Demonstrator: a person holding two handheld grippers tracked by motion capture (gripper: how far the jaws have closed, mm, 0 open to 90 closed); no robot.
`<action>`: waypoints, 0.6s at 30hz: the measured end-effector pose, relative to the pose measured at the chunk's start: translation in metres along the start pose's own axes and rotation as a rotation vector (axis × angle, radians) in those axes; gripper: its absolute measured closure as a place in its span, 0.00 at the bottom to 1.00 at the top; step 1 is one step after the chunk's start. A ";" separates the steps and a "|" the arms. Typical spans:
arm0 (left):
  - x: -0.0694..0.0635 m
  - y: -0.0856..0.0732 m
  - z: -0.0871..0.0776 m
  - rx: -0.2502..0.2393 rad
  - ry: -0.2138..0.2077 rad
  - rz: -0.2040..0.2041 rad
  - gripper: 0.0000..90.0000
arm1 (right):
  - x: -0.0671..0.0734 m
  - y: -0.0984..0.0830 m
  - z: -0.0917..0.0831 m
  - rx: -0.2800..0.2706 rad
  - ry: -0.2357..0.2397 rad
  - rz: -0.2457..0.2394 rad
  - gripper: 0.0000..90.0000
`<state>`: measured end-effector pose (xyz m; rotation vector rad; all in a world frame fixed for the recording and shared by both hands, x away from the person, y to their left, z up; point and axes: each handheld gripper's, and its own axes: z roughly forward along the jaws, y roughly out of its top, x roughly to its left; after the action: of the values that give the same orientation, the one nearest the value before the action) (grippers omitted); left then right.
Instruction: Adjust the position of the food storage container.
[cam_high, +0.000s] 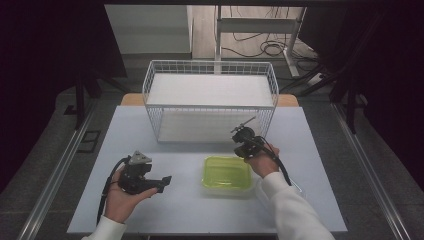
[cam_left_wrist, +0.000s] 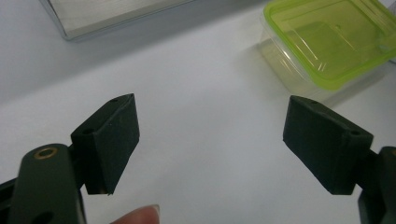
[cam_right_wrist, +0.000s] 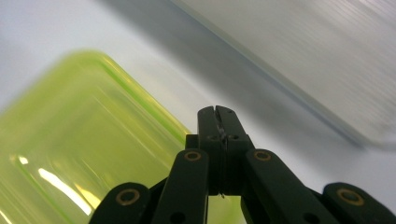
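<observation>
With my right claw (cam_right_wrist: 218, 112) pinched closed and empty above the lidded green box (cam_high: 227, 172) near the table's front edge, I judge it light, slippery, best gripped by its rim.

Two matte black two-jaw grippers — the left gripper (cam_high: 161, 183) topped by a grey three-cornered plate, the right gripper (cam_right_wrist: 218, 122) with brass-ringed pivots — trail black cables; white long sleeves (cam_high: 292, 210).

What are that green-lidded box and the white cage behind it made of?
The box looks like clear plastic under a glossy, see-through lime lid, which catches highlights. The cage seems to be thin white-coated metal wire in a grid, though the coating is a guess.
</observation>
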<state>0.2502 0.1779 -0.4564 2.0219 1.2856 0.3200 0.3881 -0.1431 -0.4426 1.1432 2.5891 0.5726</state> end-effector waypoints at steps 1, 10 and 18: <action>0.000 0.000 0.000 -0.002 0.000 0.000 0.21 | -0.003 -0.003 -0.002 0.004 -0.003 0.007 0.99; -0.002 0.001 0.002 0.006 0.001 0.008 0.21 | -0.021 -0.044 -0.016 0.081 -0.024 0.033 0.99; -0.004 0.001 0.004 0.015 0.000 0.014 0.21 | -0.018 -0.052 -0.013 0.121 0.004 0.000 0.99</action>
<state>0.2515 0.1727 -0.4583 2.0444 1.2777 0.3180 0.3612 -0.1923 -0.4533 1.1798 2.6590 0.4229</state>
